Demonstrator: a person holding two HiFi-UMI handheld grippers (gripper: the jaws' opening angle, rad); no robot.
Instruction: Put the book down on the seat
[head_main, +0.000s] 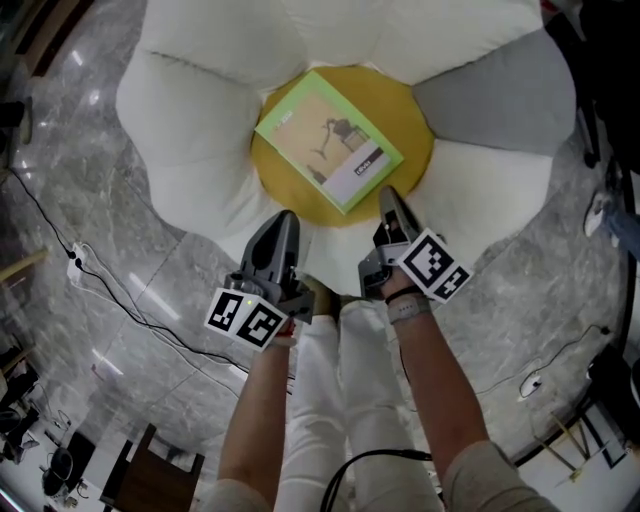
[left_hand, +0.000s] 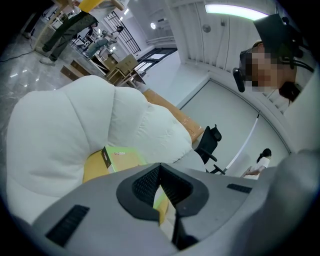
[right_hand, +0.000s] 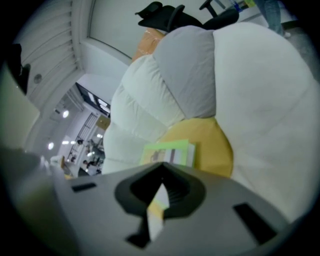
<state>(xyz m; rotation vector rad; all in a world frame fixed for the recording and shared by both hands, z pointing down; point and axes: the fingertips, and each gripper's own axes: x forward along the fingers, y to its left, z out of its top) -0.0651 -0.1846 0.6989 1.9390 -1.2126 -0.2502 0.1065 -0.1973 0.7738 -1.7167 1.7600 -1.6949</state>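
A green book (head_main: 328, 138) lies flat on the yellow middle cushion (head_main: 272, 175) of a flower-shaped seat with white petals (head_main: 190, 130) and one grey petal (head_main: 500, 95). My left gripper (head_main: 287, 218) hovers over the seat's near edge, just short of the book, its jaws together and holding nothing. At the book's near right corner my right gripper (head_main: 388, 195) is also shut and empty. The book (left_hand: 120, 156) shows beyond the left gripper (left_hand: 161, 180) in the left gripper view. The right gripper view has the book (right_hand: 167, 151) just past the right gripper (right_hand: 161, 185).
Grey marble floor surrounds the seat. A black cable (head_main: 100, 290) runs across the floor at the left. A small white device (head_main: 530, 382) lies at the right. An office chair (left_hand: 210, 142) and a person (left_hand: 262, 157) are behind the seat.
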